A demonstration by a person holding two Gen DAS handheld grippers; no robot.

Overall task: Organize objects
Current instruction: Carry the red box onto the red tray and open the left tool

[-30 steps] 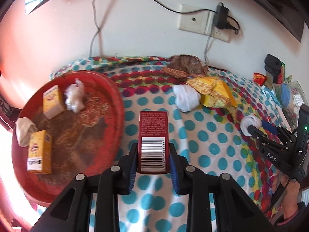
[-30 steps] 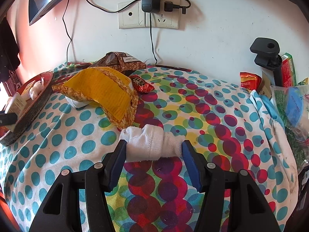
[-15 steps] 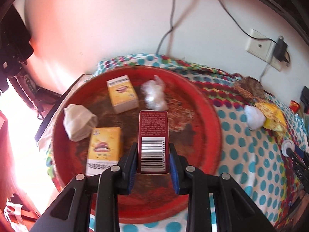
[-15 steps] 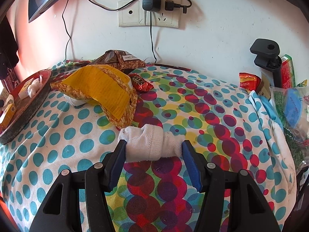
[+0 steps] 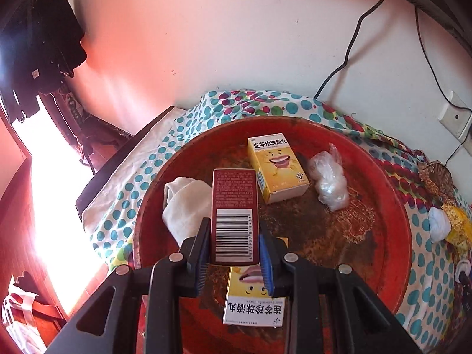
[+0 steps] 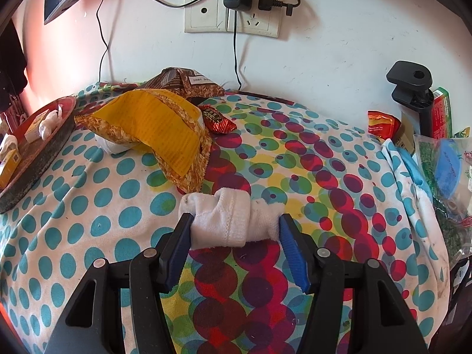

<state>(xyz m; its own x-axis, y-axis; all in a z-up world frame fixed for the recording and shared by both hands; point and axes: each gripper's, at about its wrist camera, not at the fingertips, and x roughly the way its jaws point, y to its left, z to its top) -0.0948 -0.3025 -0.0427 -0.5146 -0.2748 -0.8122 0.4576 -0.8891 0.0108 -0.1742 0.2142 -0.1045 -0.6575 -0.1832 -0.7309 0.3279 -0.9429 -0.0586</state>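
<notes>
My left gripper [image 5: 234, 247] is shut on a dark red box [image 5: 234, 206] with a barcode, held above the round red tray [image 5: 392, 221]. In the tray lie two yellow boxes [image 5: 277, 168] [image 5: 255, 301], a white rolled sock [image 5: 184, 206] and a clear plastic bundle [image 5: 329, 177]. My right gripper [image 6: 234, 231] is shut on a rolled white sock [image 6: 224, 221] resting on the dotted cloth [image 6: 88, 206]. The red tray [image 6: 38, 153] shows at the far left of the right wrist view.
A yellow snack bag [image 6: 156, 126], a brown packet [image 6: 183, 84] and a small red wrapper [image 6: 218, 119] lie near the wall. Bags and a black clamp [image 6: 413, 88] crowd the right edge. Cables hang from the wall sockets [image 6: 233, 14]. The table edge drops off left of the tray.
My left gripper carried the red box leftward from over the dotted cloth to above the red tray. The right gripper and its sock stayed still.
</notes>
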